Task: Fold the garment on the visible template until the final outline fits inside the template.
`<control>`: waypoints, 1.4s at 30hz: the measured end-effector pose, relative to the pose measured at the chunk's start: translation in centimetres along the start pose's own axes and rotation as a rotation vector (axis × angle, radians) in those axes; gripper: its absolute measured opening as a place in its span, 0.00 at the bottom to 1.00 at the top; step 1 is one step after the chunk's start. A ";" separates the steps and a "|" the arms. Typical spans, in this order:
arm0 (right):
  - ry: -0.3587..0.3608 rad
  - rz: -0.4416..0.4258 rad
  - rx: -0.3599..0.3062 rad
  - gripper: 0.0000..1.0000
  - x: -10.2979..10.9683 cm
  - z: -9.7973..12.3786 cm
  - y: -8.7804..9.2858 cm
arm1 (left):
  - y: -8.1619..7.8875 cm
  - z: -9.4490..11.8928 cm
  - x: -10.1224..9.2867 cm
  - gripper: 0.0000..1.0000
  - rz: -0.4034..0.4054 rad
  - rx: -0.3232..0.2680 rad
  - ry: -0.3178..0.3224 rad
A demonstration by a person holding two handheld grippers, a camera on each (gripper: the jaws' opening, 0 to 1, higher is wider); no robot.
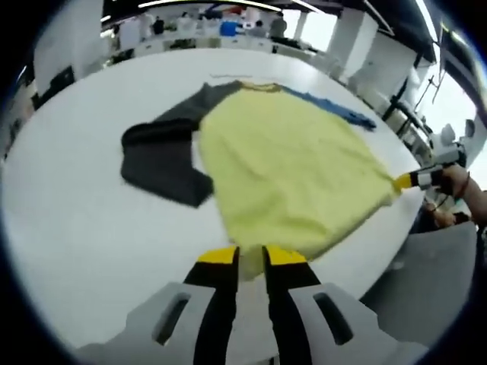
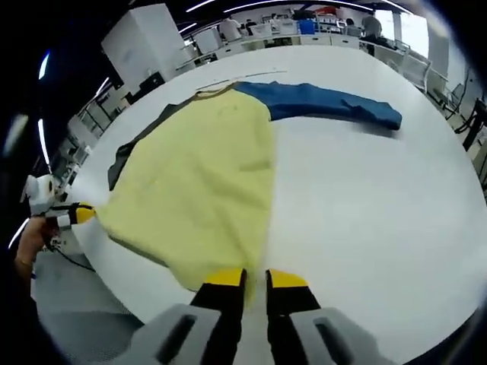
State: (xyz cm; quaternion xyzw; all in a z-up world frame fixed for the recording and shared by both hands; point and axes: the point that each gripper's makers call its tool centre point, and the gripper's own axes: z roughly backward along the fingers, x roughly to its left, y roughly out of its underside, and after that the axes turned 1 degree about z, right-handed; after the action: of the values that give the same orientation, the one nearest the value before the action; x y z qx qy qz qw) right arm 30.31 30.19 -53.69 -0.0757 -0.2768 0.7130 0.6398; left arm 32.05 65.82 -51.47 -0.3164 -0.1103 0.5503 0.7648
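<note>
both hem corners pinched, shirt laid flat

the shirt lies spread on the white surface, yellow body toward the hand-held grippers, collar at the far end. one sleeve is dark grey and lies out to the left of the left hand-held gripper; the other is blue and stretches away ahead and to the right of the right hand-held gripper.

each hand-held gripper sits at a bottom corner of the shirt. in the left gripper view the yellow-tipped jaws stand nearly together with the hem edge running in between them, so it looks clenched on the near corner. in the right gripper view the jaws are likewise close, with the cloth drawn down into the gap, so it too appears to be grasping the hem. each one also shows at the edge of the other's view, out at the opposite hem corner, with a hand behind it.

holding both corners this way probably keeps the hem taut and straight, so the lower edge can be lifted as one line and carried toward the collar without wrinkling. the body is still fully open, so folding seems barely begun. i cannot make out a template outline on the surface; a thin line past the collar may be part of it.
</note>
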 end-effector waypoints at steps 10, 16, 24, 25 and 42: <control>-0.001 0.005 0.002 0.15 0.6 0.3 1.2 | 1.8 0.2 -0.3 0.21 -0.042 0.040 0.014; -0.005 0.006 0.009 0.13 1.3 0.3 1.7 | 1.7 -0.3 -0.3 0.17 -0.034 0.052 0.017; 0.014 0.016 -0.004 0.00 1.2 -0.1 1.8 | 2.2 -1.0 0.2 0.04 -0.038 0.083 -0.013; 0.011 0.018 -0.003 0.00 1.2 -0.1 1.8 | 2.2 -1.0 0.3 0.01 -0.035 0.086 -0.015; -0.036 0.027 -0.011 0.00 1.8 3.1 -0.4 | 1.4 2.3 -0.3 0.00 0.008 0.136 0.049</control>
State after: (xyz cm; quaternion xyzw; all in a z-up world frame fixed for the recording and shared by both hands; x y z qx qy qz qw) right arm 28.95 31.01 -50.44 -0.0701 -0.2912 0.7212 0.6246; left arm 29.64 66.69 -50.48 -0.2776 -0.0527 0.5518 0.7846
